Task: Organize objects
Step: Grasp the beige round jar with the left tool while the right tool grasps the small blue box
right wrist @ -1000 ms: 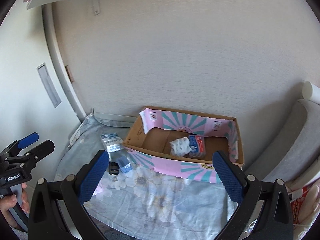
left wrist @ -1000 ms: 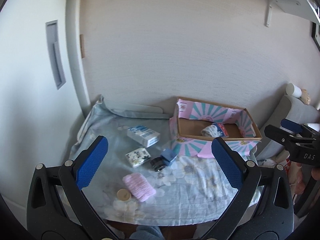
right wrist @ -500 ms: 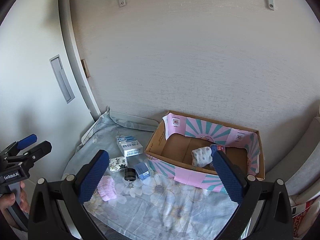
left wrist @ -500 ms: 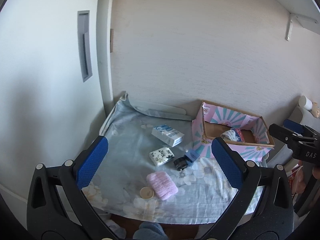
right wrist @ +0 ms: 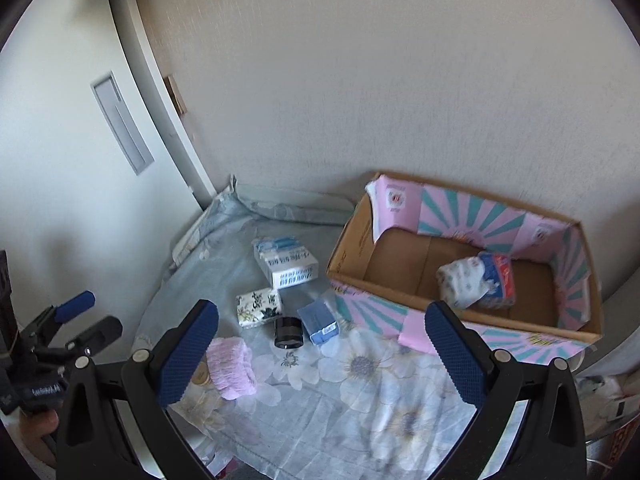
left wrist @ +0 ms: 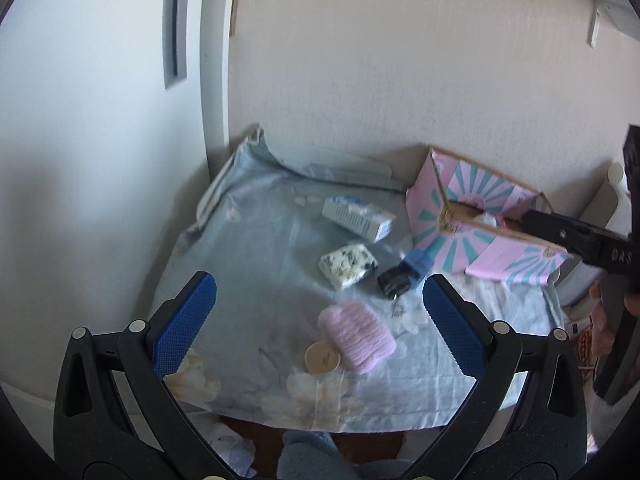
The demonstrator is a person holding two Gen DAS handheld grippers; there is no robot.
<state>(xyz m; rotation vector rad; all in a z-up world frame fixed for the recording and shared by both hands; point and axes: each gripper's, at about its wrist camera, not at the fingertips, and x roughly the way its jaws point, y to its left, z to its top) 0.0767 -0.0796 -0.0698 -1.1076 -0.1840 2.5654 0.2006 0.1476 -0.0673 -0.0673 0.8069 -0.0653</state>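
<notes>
**Both claws wide open above loose items, box partly filled**

Left claw (left wrist: 319,318) spread wide, holds nothing, hovers over the near edge of the surface (left wrist: 256,248), which is draped in a pale blue floral cloth. Right claw (right wrist: 321,344) also wide open and empty, up above the cloth.

Loose items, left wrist view: pink knitted pad (left wrist: 357,337) near centre, with a round tan lid (left wrist: 323,357) touching it at 7 o'clock. Floral tissue pack (left wrist: 348,265) at 12 o'clock from the pad. White-and-blue carton (left wrist: 358,217) further back, lying flat. Black cylinder (left wrist: 395,280) at 1 o'clock from the pad, touching a small blue box (left wrist: 418,263) that sits just beside the box wall.

Cardboard box (right wrist: 352,236) with pink and teal sunburst paper stands at 2 o'clock on the surface, against the wall, open on top. Inside it, right wrist view: a white patterned packet (right wrist: 460,282) touching a red-and-blue packet (right wrist: 500,274), toward the right end. Rest of the box floor bare.

A hand (right wrist: 38,424) grips the left tool at the 8 o'clock edge of the right wrist view.
</notes>
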